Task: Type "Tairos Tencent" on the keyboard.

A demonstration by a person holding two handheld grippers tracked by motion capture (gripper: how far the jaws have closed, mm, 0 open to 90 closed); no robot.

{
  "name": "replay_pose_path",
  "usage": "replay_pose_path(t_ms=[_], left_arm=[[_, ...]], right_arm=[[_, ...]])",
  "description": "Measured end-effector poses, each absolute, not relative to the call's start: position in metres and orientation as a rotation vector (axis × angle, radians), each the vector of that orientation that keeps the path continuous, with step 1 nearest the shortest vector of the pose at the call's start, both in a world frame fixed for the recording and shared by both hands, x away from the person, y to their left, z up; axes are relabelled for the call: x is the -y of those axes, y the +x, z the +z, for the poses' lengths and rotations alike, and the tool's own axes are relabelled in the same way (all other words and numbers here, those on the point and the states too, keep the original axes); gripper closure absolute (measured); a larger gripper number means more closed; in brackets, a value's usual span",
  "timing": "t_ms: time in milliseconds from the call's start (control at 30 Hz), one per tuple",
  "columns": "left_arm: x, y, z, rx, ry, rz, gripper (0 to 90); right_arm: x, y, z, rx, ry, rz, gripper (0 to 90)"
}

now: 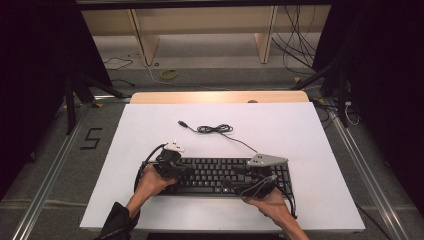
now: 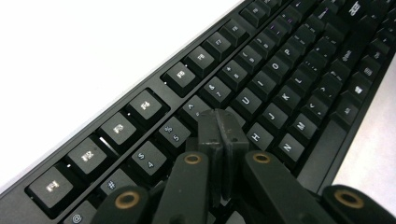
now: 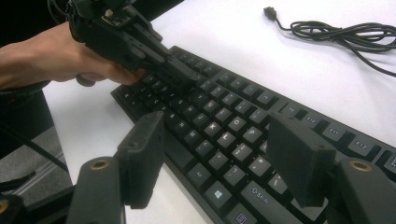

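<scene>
Both hands reach in from six o'clock over the black full-size computer keyboard (image 1: 220,175) at the white worktop's (image 1: 150,125) near edge. The left gripper (image 2: 218,122), jaws pressed together empty, points onto the keys near "5" and "H". The right gripper (image 3: 219,158) hovers wide open above "Shift".

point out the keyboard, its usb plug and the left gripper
keyboard (image 1: 215,175): high view, on the middle key rows
usb plug (image 1: 183,123): high view, on the black connector at the cable's free end
left gripper (image 2: 221,128): left gripper view, where its closed tips meet over the keys
</scene>
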State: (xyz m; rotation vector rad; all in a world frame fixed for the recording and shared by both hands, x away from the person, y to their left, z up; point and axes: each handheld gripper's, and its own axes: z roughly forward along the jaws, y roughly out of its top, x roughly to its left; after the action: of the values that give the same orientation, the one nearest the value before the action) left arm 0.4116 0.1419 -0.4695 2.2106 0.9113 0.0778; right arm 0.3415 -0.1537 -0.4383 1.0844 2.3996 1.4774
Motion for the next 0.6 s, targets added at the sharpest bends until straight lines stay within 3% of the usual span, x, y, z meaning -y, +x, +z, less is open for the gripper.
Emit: replay_pose_path(t_ms=[600], left_arm=[[-0.1393,0.4092,-0.4676,-0.932,2.209,0.091,88.7]], right_arm=[[0.1555,0.3412,-0.44,-2.401,1.095,1.465,38.0]])
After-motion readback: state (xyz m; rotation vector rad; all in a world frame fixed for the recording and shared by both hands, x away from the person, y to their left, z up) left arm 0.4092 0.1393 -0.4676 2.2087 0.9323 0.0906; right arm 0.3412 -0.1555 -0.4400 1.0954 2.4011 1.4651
